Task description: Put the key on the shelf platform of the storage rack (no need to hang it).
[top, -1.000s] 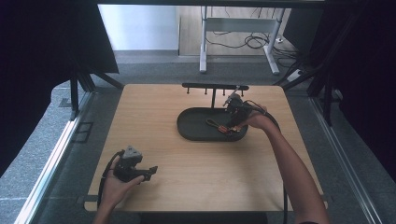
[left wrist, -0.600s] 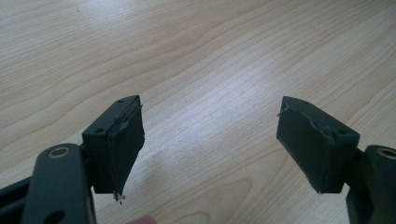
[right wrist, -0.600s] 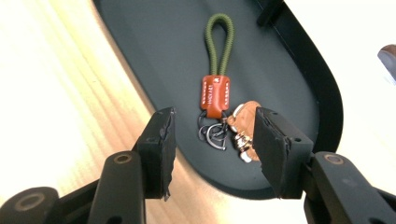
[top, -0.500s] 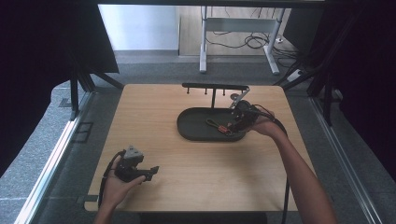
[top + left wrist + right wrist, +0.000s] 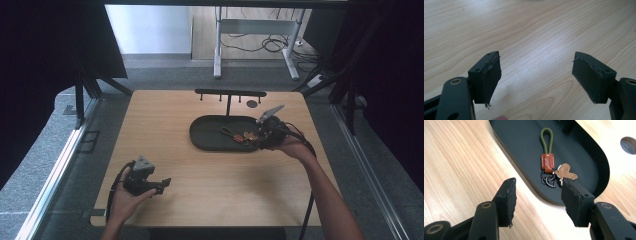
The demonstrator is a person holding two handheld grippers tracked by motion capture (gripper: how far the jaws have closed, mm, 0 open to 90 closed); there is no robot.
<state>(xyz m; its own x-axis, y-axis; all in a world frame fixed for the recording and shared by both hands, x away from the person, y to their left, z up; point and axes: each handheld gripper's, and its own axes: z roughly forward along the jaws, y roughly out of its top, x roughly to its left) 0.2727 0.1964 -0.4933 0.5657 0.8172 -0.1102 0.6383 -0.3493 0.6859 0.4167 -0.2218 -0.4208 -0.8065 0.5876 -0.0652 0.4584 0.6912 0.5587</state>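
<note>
Keychain [image 5: 548, 162] lies in dark oval tray [image 5: 524, 135]; my right gripper [image 5: 537, 200] gapes empty above it, left gripper [image 5: 536, 77] likewise spread. Jaws straddling the rim risk tipping it.

The only lettering found is pale embossed print on the small brown leather tab [image 5: 547, 163] of the green cord-loop keychain [image 5: 547, 137] lying in the dark oval tray [image 5: 524, 147], seen in the right gripper view and too small to be read.
</note>
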